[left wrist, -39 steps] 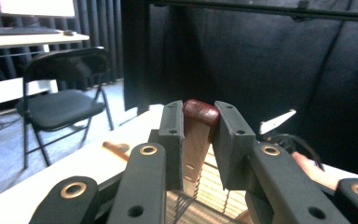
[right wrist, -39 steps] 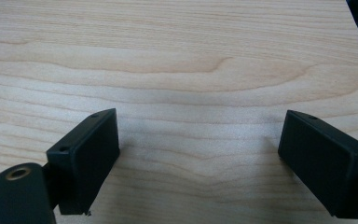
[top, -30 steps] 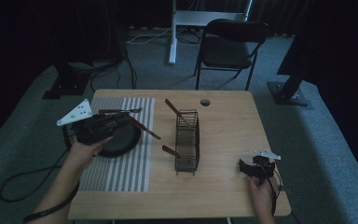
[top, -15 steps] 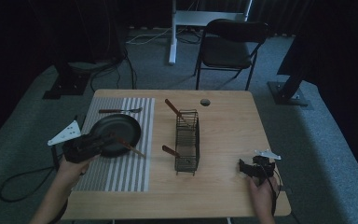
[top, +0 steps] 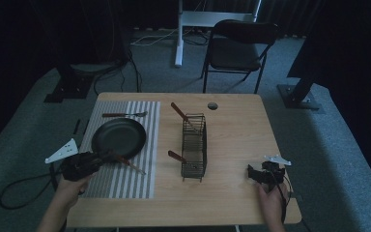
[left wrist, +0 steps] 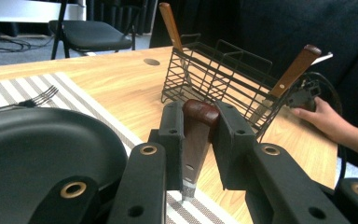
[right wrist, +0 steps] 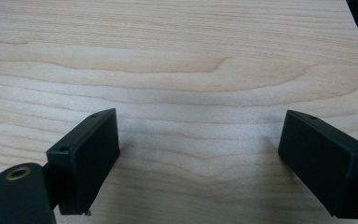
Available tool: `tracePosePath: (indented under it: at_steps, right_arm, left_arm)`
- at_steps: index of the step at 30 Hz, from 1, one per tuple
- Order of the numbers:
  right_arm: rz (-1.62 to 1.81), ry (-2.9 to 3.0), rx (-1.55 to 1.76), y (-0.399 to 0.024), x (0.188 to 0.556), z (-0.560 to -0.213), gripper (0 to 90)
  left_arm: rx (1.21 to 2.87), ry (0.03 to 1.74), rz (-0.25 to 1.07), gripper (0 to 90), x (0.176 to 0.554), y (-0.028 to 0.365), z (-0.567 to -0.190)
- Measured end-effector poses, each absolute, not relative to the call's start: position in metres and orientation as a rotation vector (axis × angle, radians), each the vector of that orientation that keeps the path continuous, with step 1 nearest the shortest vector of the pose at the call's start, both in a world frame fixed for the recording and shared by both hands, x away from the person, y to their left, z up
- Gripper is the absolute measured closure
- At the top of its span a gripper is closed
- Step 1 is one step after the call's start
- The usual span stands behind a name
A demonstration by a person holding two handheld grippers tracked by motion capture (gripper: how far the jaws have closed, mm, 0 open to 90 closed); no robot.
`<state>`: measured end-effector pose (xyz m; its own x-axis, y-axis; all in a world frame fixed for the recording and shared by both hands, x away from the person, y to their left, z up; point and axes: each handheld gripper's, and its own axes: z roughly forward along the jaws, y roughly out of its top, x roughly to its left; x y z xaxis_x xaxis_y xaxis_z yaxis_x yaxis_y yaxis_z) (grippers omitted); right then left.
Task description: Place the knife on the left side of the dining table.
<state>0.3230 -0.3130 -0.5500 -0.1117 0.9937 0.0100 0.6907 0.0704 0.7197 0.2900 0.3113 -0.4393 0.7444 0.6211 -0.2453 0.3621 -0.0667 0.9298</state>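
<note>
Since a second ago, our left tongs [top: 107, 157] have drawn back toward the near left corner of the counter [top: 236, 140], carrying a wooden-handled knife [left wrist: 196, 140] off from above the pan [top: 119, 137]. Now they are clamped on the brown handle; in the left gripper view its rounded butt sits between the two black jaws and points toward the wire caddy [left wrist: 223, 77]. From above, the knife reaches out over the striped mat [top: 125, 179], just beside the pan's near rim.

We judge this knife light and stiff, its varnished wood smooth enough to slide if the grip loosens. Holding it by the handle seems right to us, since that keeps the jaws off the blade and gives the pads a broad, flat face.

Our right tongs [right wrist: 198, 158] rest spread wide at the near right corner, with bare counter between the jaws.

Farther out, the caddy stands mid-counter with two more wooden-handled utensils leaning in it, one [top: 179, 112] at the far end and one [top: 177, 156] at the near end. A fork [top: 124, 114] lies on the mat beyond the pan. Behind the counter stands a folding chair [top: 239, 50].
</note>
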Motion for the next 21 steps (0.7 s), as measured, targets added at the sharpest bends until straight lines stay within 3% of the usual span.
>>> tracePosePath:
  at_steps: [21]
  right_arm:
    - [0.799, 1.857, 1.67, -0.313, 0.323, -0.55, 11.4]
  left_arm:
    - [1.544, 1.118, 0.172, 73.7, 0.275, 0.367, -0.495]
